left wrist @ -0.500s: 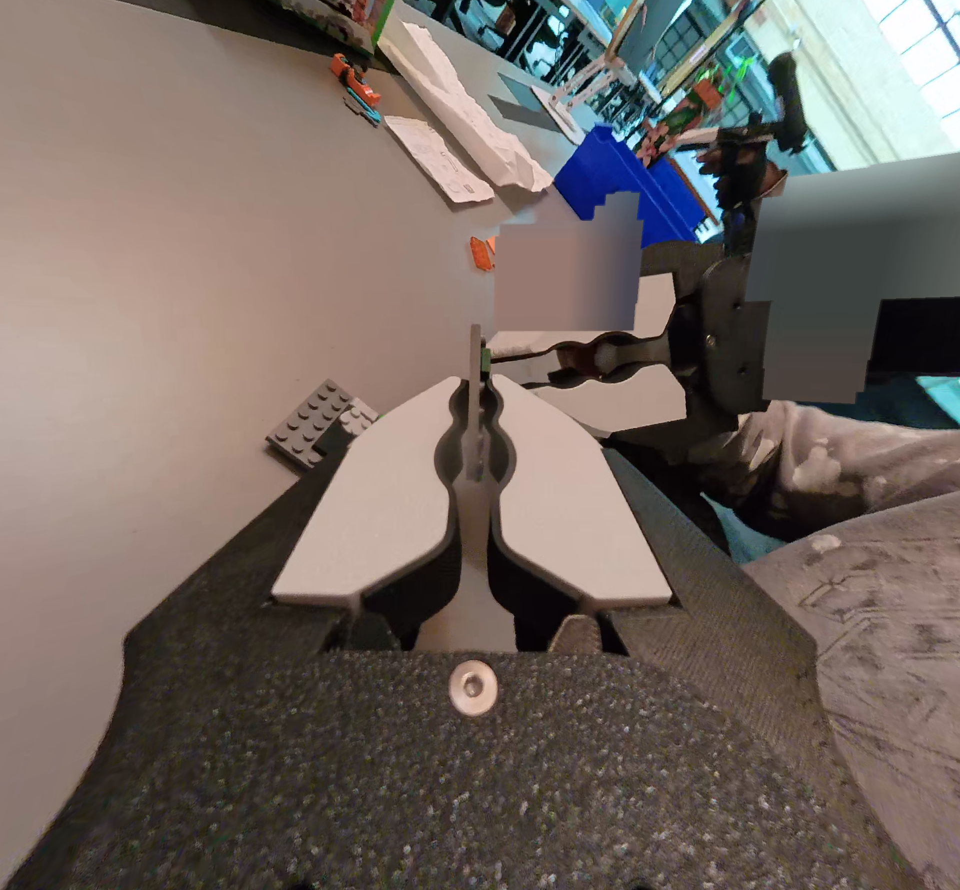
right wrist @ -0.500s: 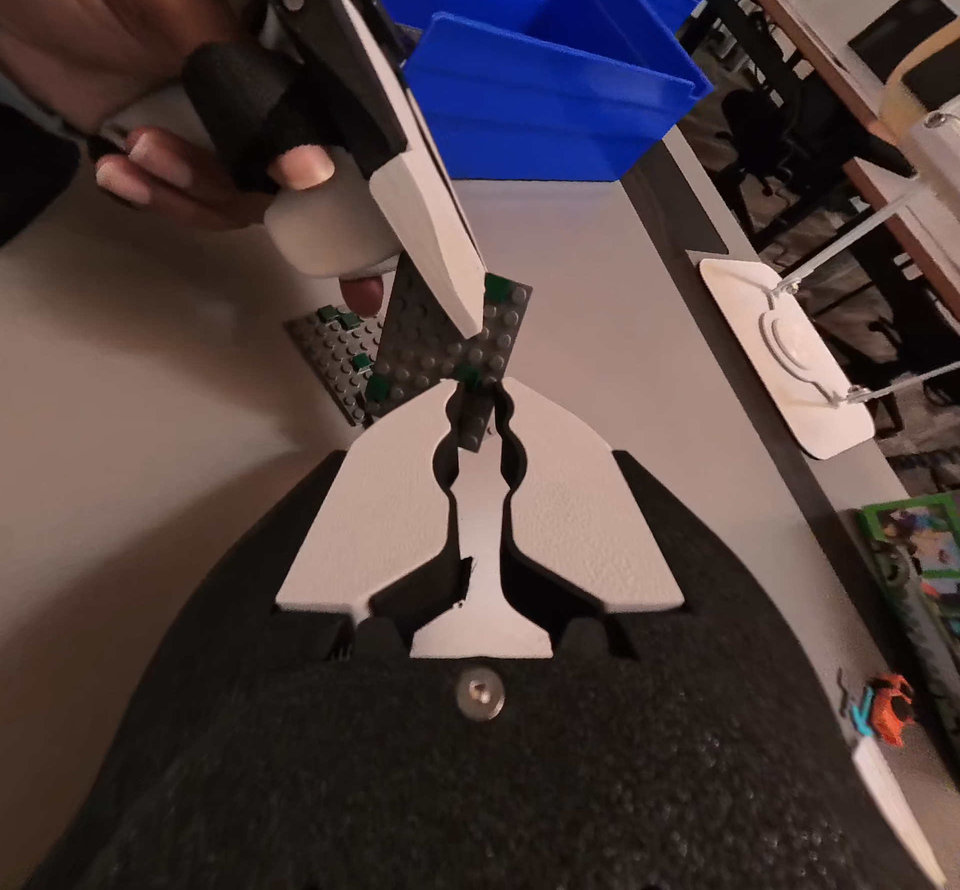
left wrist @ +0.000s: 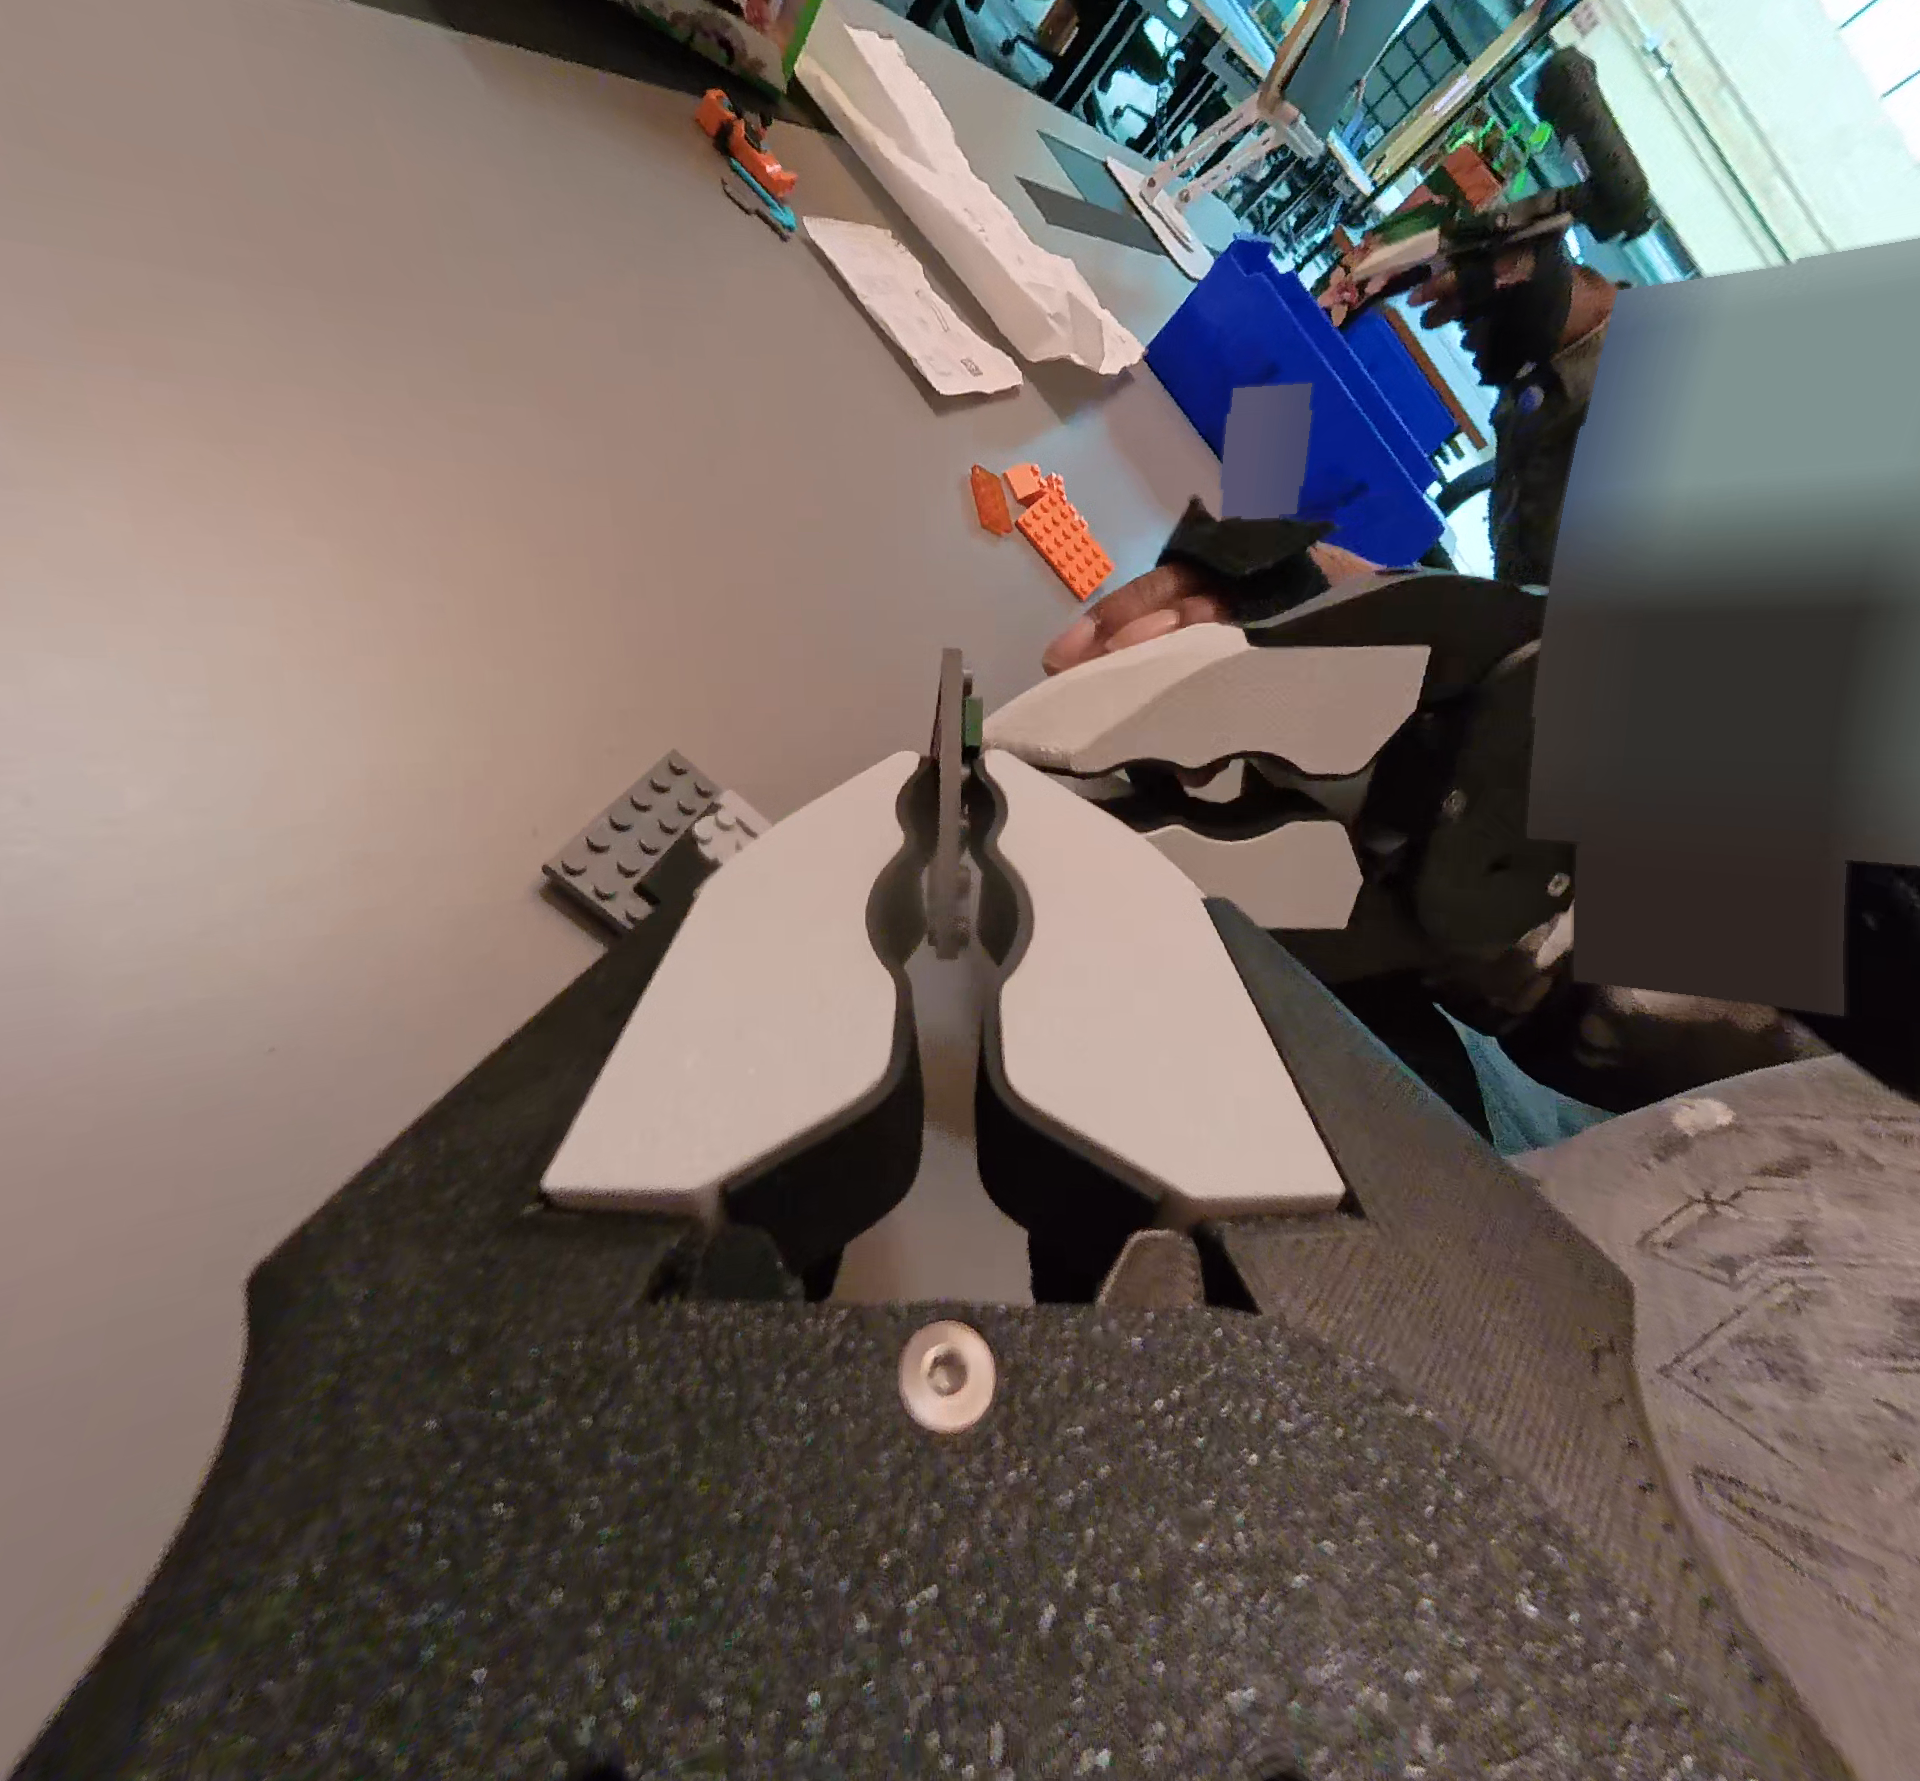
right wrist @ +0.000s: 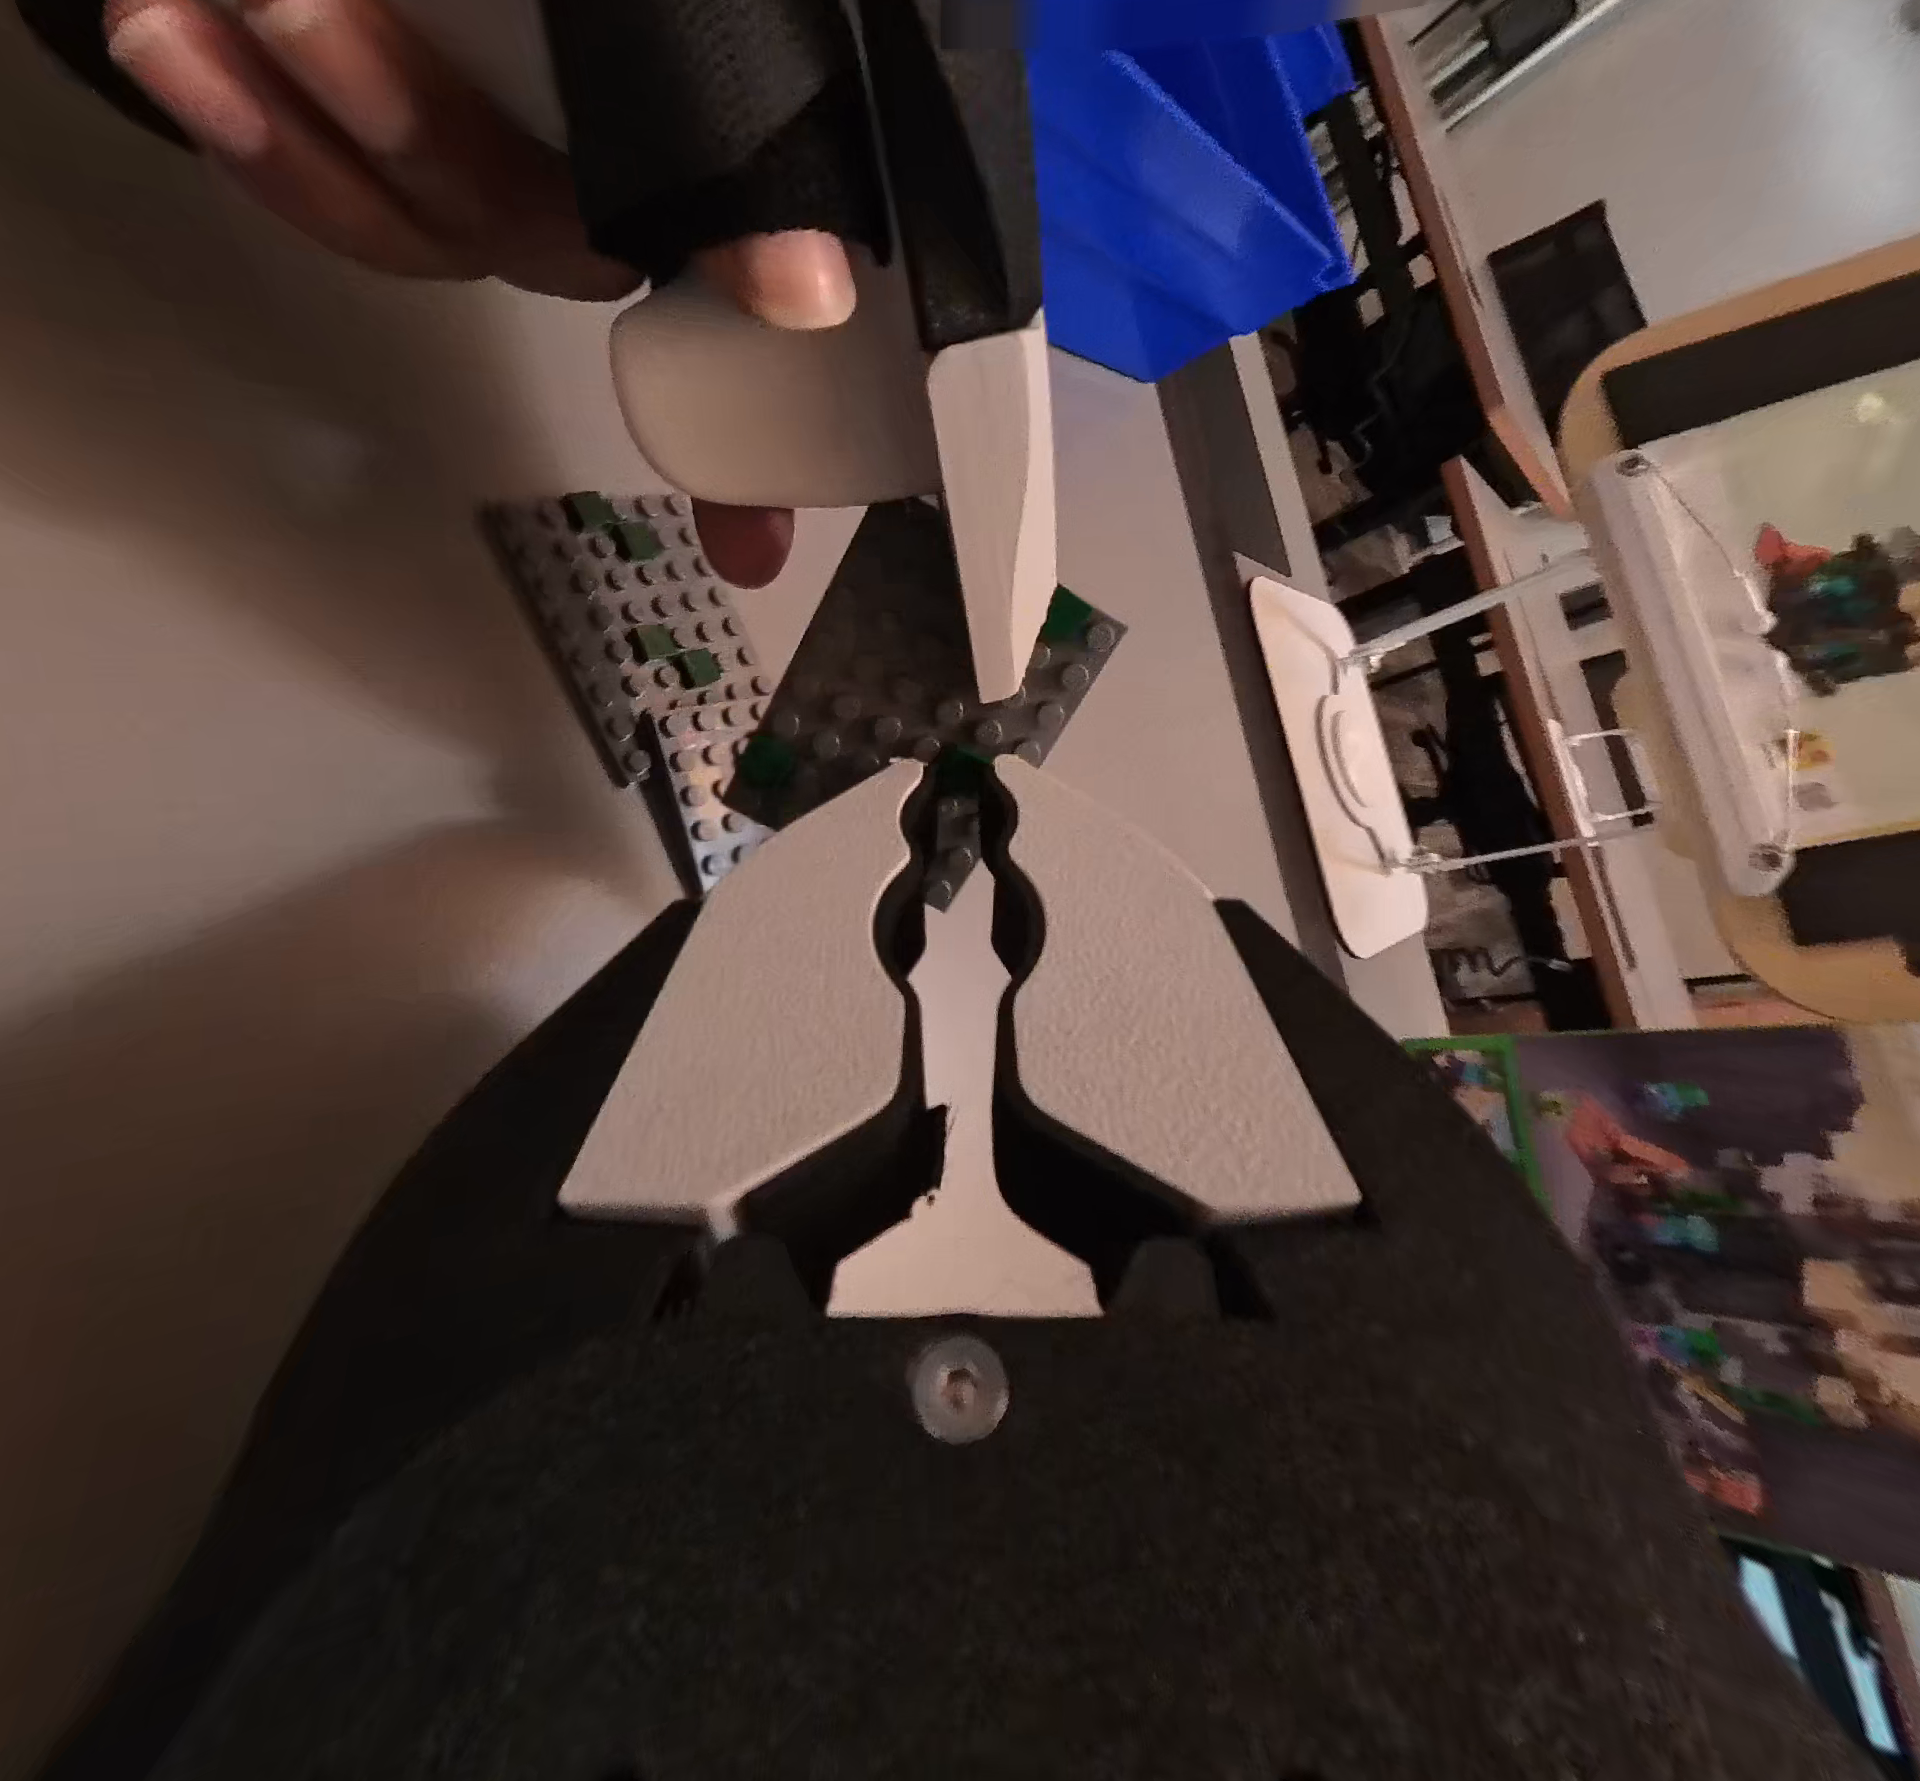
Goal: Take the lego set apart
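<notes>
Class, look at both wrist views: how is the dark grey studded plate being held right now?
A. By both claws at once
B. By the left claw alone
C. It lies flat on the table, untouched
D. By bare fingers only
A: the left claw pinches the dark grey plate edge-on, while the right claw grips its lower edge.

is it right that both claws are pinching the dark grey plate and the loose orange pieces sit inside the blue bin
Not quite. Both the left claw and right claw do pinch the dark grey plate, but the orange pieces are not in the blue bin. The left wrist view shows them lying on the table, beside the bin.
</notes>
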`<move>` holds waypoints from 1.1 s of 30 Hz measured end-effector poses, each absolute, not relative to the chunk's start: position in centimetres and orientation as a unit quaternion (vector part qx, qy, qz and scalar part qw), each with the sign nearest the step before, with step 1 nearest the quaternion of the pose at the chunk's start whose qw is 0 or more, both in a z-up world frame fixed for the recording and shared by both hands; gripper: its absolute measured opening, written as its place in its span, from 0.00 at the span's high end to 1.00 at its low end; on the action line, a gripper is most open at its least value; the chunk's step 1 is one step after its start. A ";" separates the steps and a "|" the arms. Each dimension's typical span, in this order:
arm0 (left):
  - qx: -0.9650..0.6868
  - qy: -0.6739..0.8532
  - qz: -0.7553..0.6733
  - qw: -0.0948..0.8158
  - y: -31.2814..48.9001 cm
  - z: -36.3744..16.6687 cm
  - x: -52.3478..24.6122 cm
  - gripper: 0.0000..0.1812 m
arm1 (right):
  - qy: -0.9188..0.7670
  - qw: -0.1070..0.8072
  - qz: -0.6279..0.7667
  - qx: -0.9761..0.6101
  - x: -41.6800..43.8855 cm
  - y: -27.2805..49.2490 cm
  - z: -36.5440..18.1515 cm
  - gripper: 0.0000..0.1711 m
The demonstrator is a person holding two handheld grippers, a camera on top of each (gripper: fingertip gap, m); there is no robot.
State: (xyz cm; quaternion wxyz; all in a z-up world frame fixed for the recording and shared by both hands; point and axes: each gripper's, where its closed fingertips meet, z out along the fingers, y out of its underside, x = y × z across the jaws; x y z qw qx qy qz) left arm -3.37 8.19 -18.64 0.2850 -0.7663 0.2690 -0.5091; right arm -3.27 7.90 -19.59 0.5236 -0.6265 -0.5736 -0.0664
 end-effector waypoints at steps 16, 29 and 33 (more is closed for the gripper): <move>-0.757 0.352 -0.494 0.243 6.0 -19.6 -3.4 0.95 | -0.653 0.502 -0.056 -0.564 -3.8 5.7 -20.7 0.97; -0.758 0.323 -0.503 0.260 7.4 -18.7 -3.8 0.97 | -0.619 0.545 -0.032 -0.565 -3.7 6.3 -18.6 0.97; -0.763 0.329 -0.493 0.258 7.0 -18.9 -3.6 0.97 | -0.620 0.528 -0.035 -0.579 -3.9 6.5 -19.7 0.95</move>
